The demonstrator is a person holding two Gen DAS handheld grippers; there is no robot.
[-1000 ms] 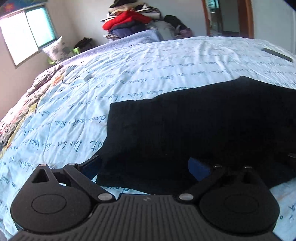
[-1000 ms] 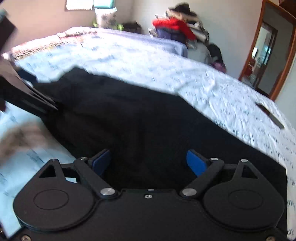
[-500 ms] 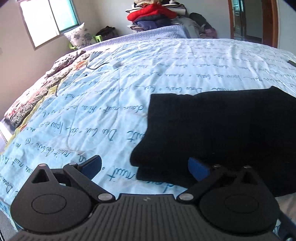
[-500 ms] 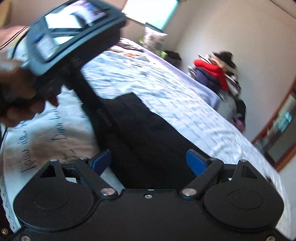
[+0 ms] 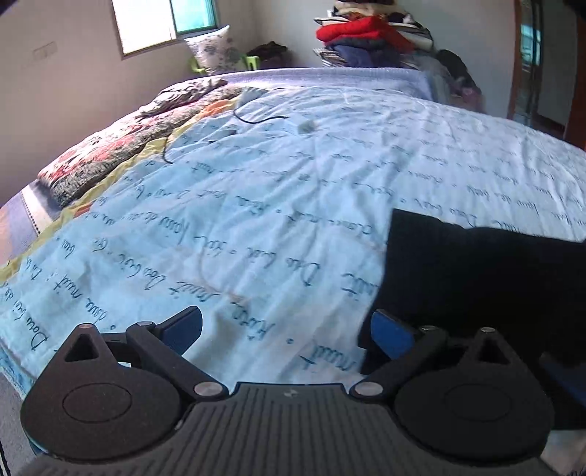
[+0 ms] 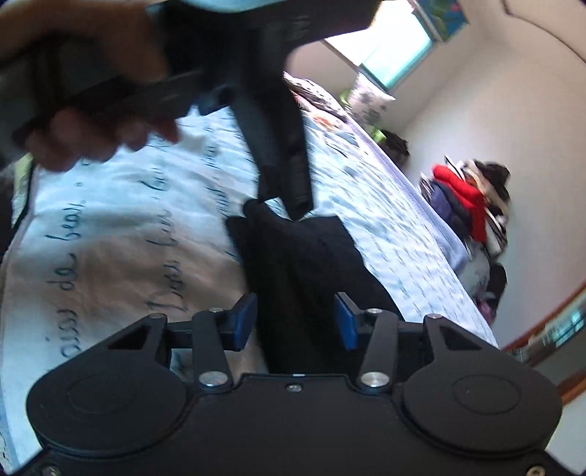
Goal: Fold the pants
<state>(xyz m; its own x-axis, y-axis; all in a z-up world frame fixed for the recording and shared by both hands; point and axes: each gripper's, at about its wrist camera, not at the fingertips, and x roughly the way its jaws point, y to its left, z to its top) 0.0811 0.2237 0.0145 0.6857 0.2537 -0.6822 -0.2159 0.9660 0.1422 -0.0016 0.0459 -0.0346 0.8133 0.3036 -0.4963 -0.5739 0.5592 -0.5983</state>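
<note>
The black pants (image 5: 487, 271) lie folded on the light blue bedspread (image 5: 256, 205), at the right of the left wrist view. My left gripper (image 5: 285, 327) is open and empty, over the bedspread to the left of the pants; its right pad touches their edge. My right gripper (image 6: 295, 320) has narrowed its jaws around a raised fold of the pants (image 6: 293, 256); the blue pads (image 6: 241, 322) stand at either side of the cloth. The hand holding the left gripper (image 6: 99, 91) fills the upper left of the right wrist view.
A pile of folded clothes with a red garment (image 5: 359, 33) stands beyond the far bed edge. A patterned blanket (image 5: 121, 150) and a cable (image 5: 256, 119) lie at the far left of the bed. A doorway (image 5: 542, 62) is at right.
My left gripper has swung left off the pants onto bare bedspread. My right gripper has tilted, moved in on the pants' edge and narrowed its jaws around the cloth.
</note>
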